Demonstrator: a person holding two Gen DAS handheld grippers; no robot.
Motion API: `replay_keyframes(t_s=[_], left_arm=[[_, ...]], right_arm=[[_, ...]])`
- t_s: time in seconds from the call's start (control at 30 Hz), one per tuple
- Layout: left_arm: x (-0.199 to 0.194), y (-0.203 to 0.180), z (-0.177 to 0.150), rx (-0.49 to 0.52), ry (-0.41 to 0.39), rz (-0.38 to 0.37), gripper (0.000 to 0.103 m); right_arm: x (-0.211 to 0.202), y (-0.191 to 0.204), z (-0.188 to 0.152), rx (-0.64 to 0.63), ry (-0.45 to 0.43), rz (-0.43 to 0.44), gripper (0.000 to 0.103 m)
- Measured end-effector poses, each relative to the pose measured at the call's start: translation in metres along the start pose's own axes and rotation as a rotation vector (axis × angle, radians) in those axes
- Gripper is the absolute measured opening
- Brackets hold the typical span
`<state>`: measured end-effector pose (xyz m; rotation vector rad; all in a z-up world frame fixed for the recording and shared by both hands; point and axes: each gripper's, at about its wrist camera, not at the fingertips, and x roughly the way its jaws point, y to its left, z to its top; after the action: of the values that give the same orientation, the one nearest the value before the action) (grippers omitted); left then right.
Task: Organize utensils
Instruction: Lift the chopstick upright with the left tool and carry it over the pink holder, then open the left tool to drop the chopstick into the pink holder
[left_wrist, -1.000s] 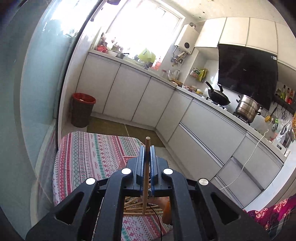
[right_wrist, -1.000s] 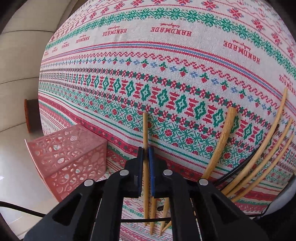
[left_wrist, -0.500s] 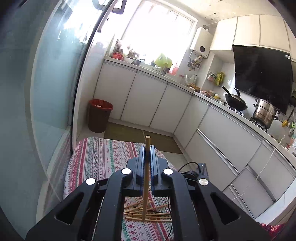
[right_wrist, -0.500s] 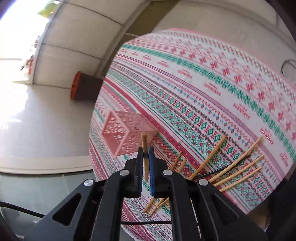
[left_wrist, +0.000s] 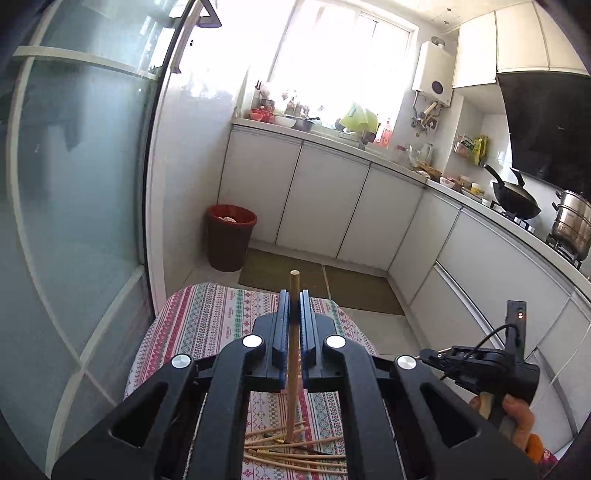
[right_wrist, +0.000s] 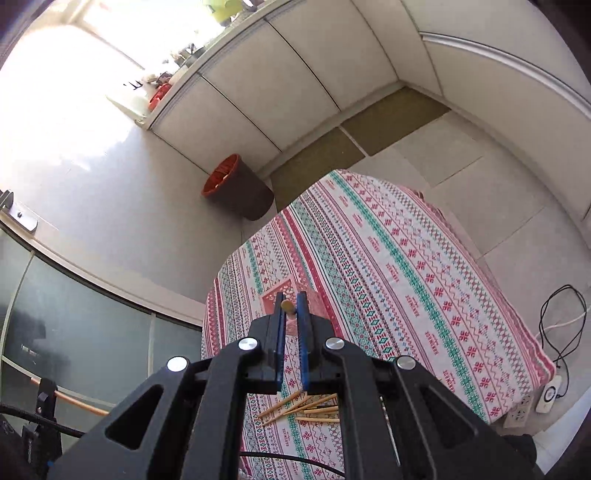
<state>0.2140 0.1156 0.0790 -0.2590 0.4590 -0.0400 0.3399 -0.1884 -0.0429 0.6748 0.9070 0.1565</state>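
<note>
A: Both wrist views show us high above the counter (right_wrist: 406, 266), which carries a patterned cloth. Our left gripper (left_wrist: 294, 314) is pinching one chopstick (left_wrist: 293, 354) upright, its blunt end standing above the jaws and its lower part hanging toward the loose chopsticks (left_wrist: 295, 448) lying crossed on the cloth. Our right gripper (right_wrist: 290, 314) is pinching a second chopstick (right_wrist: 287, 305), of which we see only the end between the pads.

B: Where does it go?

A: We judge the pink perforated holder (right_wrist: 291, 295), which appears just beyond the right gripper's tips, to be the target. We cannot tell whether it stands upright or lies on its side.

B: What could go wrong?

A: Each chopstick is thin, smooth and held at one narrow point, so a quick swing may let it pivot or slide out. A long free end may also strike the holder's rim and tip so light a piece. Two grippers converging on one small opening may knock together.

B: And the room?

A: Above the counter we see open air. The holder sits near the counter's edge toward the glass partition (left_wrist: 74, 221), so a dropped chopstick could roll to the floor. The bin (right_wrist: 236, 188) and cabinets (left_wrist: 325, 199) stand well apart.
</note>
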Motion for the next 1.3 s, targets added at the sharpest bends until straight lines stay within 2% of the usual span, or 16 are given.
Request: replay_keyframes(t_s=[0.17,0.33,0.5,0.67,0.8,0.87,1.1,1.2,1.27,1.3], left_arm=[[0.041,-0.009,0.018,0.015,-0.015,-0.021,0.004],[0.084,-0.011,0.023,0.016,-0.019,-0.012,0.004],[0.134,-0.001,0.021,-0.007,0.026,-0.008,0.004],[0.177,0.008,0.004,-0.012,0.087,-0.001,0.005],[0.207,0.013,-0.02,-0.011,0.191,-0.028,0.009],[0.208,0.018,-0.026,-0.015,0.221,-0.044,0.025],[0.154,0.036,-0.009,-0.06,0.141,-0.053,0.037],[0.121,0.042,-0.004,-0.06,0.093,-0.025,0.047],[0.1,0.045,-0.004,-0.056,0.065,0.005,0.057],[0.091,0.046,-0.004,-0.052,0.058,0.024,0.06]], right_arm=[[-0.012,0.014,0.021,-0.051,-0.048,-0.009,0.006],[0.004,0.041,0.035,-0.147,-0.061,-0.055,0.006],[0.035,0.058,0.04,-0.201,-0.013,-0.061,0.006],[0.06,0.062,0.04,-0.218,0.036,-0.064,0.006],[0.076,0.064,0.041,-0.224,0.056,-0.075,0.006],[0.084,0.066,0.039,-0.232,0.07,-0.087,0.006],[0.114,0.072,0.033,-0.259,0.08,-0.124,0.007],[0.122,0.07,0.031,-0.244,0.078,-0.103,0.013],[0.119,0.068,0.029,-0.21,0.067,-0.095,0.02],[0.113,0.068,0.026,-0.201,0.055,-0.099,0.02]])
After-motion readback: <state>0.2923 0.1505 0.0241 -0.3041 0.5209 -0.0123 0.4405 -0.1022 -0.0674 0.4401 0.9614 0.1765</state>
